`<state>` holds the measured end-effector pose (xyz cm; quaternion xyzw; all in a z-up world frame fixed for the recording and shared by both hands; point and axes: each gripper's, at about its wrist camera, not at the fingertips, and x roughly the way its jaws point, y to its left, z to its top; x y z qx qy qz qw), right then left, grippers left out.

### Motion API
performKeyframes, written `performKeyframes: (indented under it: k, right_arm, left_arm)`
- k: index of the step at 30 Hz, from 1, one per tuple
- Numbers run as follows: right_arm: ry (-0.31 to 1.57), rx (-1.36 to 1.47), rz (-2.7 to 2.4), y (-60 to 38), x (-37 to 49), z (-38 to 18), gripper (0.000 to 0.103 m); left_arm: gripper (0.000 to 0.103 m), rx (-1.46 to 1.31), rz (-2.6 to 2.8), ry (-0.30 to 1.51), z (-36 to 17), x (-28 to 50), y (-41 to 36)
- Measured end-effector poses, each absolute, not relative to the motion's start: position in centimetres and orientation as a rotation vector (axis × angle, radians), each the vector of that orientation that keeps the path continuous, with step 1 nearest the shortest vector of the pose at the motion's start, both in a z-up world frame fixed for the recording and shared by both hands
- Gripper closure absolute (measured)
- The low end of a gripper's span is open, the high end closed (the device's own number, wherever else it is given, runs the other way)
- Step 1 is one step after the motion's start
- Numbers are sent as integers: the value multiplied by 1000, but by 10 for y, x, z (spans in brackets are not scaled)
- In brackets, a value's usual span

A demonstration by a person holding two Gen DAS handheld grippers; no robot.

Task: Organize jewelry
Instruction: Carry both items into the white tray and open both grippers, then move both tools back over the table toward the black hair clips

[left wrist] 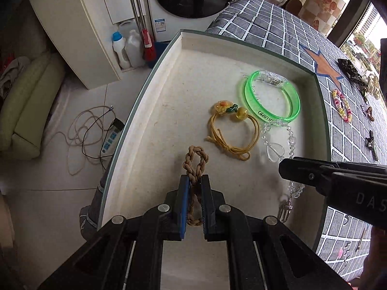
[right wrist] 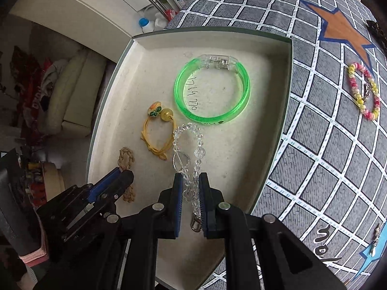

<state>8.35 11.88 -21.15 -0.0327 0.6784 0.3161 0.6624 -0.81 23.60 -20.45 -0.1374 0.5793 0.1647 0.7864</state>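
Note:
A shallow cream tray (left wrist: 169, 101) (right wrist: 266, 145) lies on the checked cloth. In it lie a green bangle (left wrist: 273, 96) (right wrist: 212, 89), a yellow cord bracelet (left wrist: 229, 130) (right wrist: 157, 135), a clear bead bracelet (left wrist: 278, 142) (right wrist: 191, 145) and a tan braided cord (left wrist: 194, 162) (right wrist: 126, 158). My left gripper (left wrist: 194, 181) (right wrist: 121, 174) is shut on the braided cord, low over the tray floor. My right gripper (right wrist: 191, 181) (left wrist: 283, 169) is shut on the clear bead bracelet, whose clasp (right wrist: 196, 224) hangs between the fingers.
On the cloth right of the tray lie a pink and yellow bead bracelet (left wrist: 341, 106) (right wrist: 364, 91), a dark scrunchie (left wrist: 350, 72) and small clips (left wrist: 371, 142). Left of the table, far below, are a floor with cables (left wrist: 84, 130), bottles (left wrist: 121, 48) and a cabinet.

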Motion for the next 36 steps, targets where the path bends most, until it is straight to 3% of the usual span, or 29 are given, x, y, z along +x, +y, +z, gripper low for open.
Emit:
performKeyframes:
  k: [19,26,27,28,29,30,36]
  right_arm:
    - [1484,-101,677,131,114,-216,88]
    - [1473,-70,694,126,115,-207,66]
    - [1469,-62,695,124,115,-204,66]
    - [1463,-54,695,122,116,-201,66]
    - [1456,-43,695,121,116,-197,66]
    - [1448,-30,696,118,117,-193,65]
    - [1380,8,682,98,118,-163,55]
  left_arm:
    - [86,-221,403,1249,-207,19,237]
    - [86,-211,411,1263,-206,14,236]
    - [76,-207,411,1264,-206,13,235]
    - [33,-206,412,1264,-204,12,235]
    - [12,-209,421,1252,-202,10,234]
    - [0,-211,436,1221,-196,8,234]
    - [0,-199,421,1210,-185,10,230]
